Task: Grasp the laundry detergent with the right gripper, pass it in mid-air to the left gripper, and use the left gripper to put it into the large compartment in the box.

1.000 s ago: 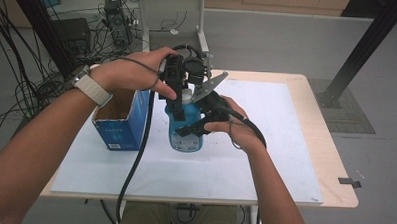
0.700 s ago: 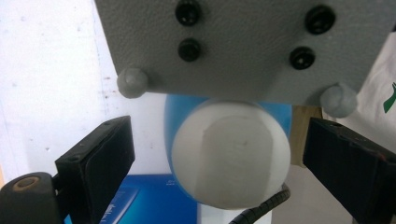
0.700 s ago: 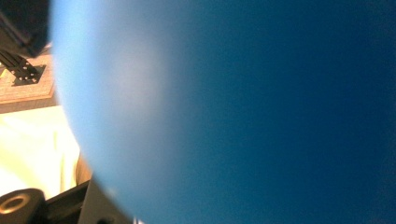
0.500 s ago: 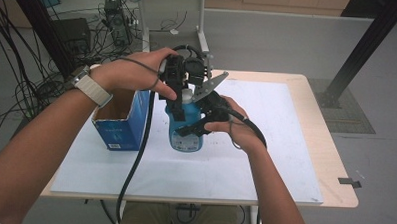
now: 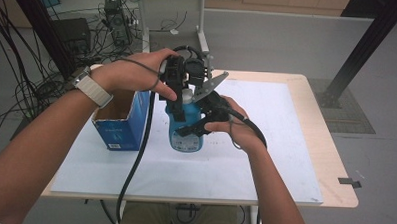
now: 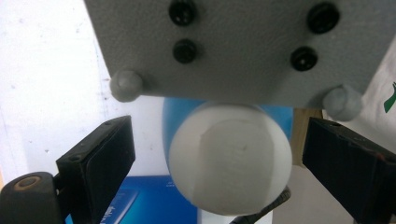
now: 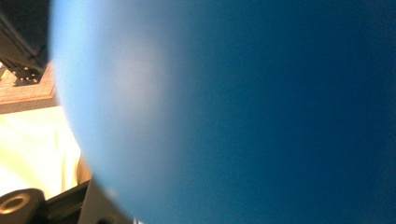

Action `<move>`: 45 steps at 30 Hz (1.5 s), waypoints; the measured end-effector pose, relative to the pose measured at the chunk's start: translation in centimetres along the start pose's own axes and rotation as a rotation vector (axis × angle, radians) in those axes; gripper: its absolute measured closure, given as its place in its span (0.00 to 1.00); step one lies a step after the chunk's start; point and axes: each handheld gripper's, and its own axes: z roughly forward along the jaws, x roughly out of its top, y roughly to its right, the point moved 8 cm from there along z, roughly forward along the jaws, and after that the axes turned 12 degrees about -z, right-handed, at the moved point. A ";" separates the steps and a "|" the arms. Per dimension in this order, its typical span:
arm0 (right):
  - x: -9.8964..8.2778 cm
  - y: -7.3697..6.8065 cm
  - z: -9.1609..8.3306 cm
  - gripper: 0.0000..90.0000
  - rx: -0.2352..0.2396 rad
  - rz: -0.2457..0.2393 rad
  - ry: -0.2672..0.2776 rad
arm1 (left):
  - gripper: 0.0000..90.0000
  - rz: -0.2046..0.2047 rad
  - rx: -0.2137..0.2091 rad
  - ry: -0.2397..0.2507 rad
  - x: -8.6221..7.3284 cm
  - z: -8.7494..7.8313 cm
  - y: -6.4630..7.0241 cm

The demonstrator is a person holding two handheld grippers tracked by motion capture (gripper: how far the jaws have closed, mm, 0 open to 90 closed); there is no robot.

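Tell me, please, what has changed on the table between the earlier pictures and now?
Nothing has visibly changed. The right gripper stays clamped on the body of the blue plastic bottle, which stands upright on the white mat. The left gripper still hovers over the bottle's white round cap, its jaws open on either side. The blue cardboard box stays beside the bottle.

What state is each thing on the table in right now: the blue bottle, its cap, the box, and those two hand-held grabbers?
Blue bottle: upright on the white mat, gripped around its body.
White cap: on the bottle, between open jaws, not pinched.
Blue box: open at the top, standing left of the bottle.
Left gripper: jaws open, either side of the cap.
Right gripper: jaws closed on the bottle.
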 end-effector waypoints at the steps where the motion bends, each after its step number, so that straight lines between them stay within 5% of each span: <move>1: 0.0 0.0 0.0 0.49 -0.002 -0.004 0.000 | 0.11 -0.001 -0.001 0.002 0.0 0.0 0.0; 45: 1.0 -0.5 -0.2 0.49 0.005 0.003 0.015 | 0.13 -0.003 -0.018 0.028 0.1 1.0 0.0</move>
